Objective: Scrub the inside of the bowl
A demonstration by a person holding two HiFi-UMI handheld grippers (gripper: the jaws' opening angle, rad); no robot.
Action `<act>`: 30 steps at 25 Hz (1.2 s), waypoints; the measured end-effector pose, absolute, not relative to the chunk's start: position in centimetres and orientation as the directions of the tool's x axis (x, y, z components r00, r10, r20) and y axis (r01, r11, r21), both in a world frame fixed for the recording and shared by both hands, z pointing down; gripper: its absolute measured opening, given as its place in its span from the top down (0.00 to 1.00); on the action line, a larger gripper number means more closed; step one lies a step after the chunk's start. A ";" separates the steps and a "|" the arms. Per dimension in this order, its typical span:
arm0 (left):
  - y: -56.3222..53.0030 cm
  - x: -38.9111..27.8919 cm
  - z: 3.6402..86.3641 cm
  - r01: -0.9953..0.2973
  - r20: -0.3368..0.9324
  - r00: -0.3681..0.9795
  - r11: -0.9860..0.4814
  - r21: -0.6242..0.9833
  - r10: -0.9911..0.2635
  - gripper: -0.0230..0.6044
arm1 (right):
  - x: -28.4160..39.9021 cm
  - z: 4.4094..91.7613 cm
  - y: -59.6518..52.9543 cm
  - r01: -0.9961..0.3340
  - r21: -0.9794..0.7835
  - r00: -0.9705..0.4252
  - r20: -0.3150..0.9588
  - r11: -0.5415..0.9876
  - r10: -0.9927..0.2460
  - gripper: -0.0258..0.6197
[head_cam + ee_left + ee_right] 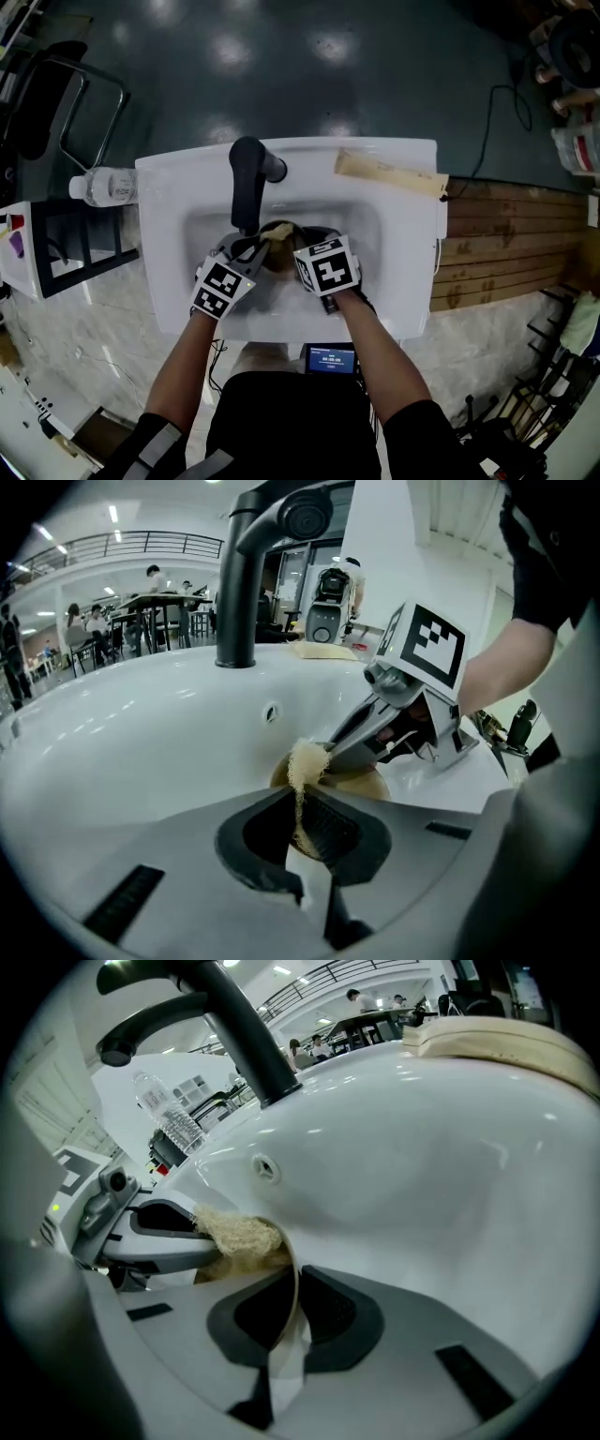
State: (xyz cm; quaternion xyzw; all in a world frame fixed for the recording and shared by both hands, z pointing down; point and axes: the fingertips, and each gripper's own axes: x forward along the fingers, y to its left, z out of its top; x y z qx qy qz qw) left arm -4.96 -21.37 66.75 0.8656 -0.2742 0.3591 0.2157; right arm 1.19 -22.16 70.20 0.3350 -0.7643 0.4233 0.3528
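Closest to the lens, the left gripper [300,810] has its jaws clamped on a thin tan scrub pad [304,761], seen edge-on at lower centre of its own view. Same deal in the right gripper view: the right gripper [292,1302] has its jaws pinched shut on the rim of the bowl [292,1274], lower centre, holding it down in the white sink [178,187].

So I'd say the scrubbing is under way, with the pad pushed inside the bowl. How much of the inside is done I honestly can't say, since no suds or marks show.

Head view only gives a brown sliver of bowl between the two marker cubes at frame centre. The grips are hidden there, and the gripper views settle those. Only head view shows the black faucet [247,183] just behind, then a water bottle [103,186] at the left edge.
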 end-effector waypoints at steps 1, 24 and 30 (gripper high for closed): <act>-21.1 -5.0 66.8 -0.623 0.742 0.598 -0.758 0.192 -0.304 0.94 | 1.2 70.2 -22.1 -0.813 -0.408 -0.524 0.824 0.415 -0.216 0.93; -17.5 -1.2 65.2 -0.430 0.651 0.753 -0.818 0.383 -0.091 0.94 | 1.7 70.2 -22.4 -0.833 -0.441 -0.526 0.818 0.334 -0.231 0.93; -17.3 0.0 64.9 -0.408 0.638 0.765 -0.832 0.375 -0.088 0.94 | 1.9 70.1 -22.3 -0.826 -0.466 -0.543 0.808 0.317 -0.227 0.93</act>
